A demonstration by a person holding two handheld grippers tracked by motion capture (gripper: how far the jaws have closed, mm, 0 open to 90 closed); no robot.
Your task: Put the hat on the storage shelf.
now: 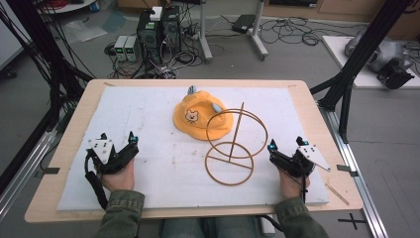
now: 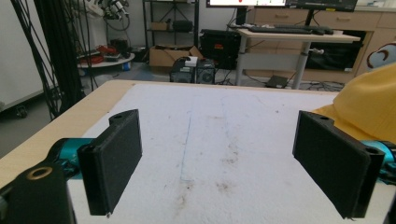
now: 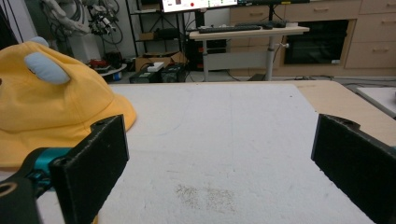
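Note:
A yellow bucket hat [image 1: 197, 115] with a bear face and pale blue ears lies crown up at the middle back of the white pad [image 1: 148, 119]. A thin wooden hat stand [image 1: 233, 144], made of two rings and a rod, rests just right of it, its upper ring overlapping the brim. My left gripper [image 1: 118, 139] sits near the front left of the pad, jaws wide open and empty. My right gripper [image 1: 287, 145] rests at the front right, also open and empty. The hat [image 2: 369, 105] shows at the right edge of the left gripper view, and the hat [image 3: 51, 102] again at the left of the right gripper view.
The pad lies on a wooden table [image 1: 74, 129]. Black frame posts [image 1: 361, 54] stand at both sides of the table. Beyond the far edge are computer boxes [image 1: 158, 27], cables and desk legs on the floor.

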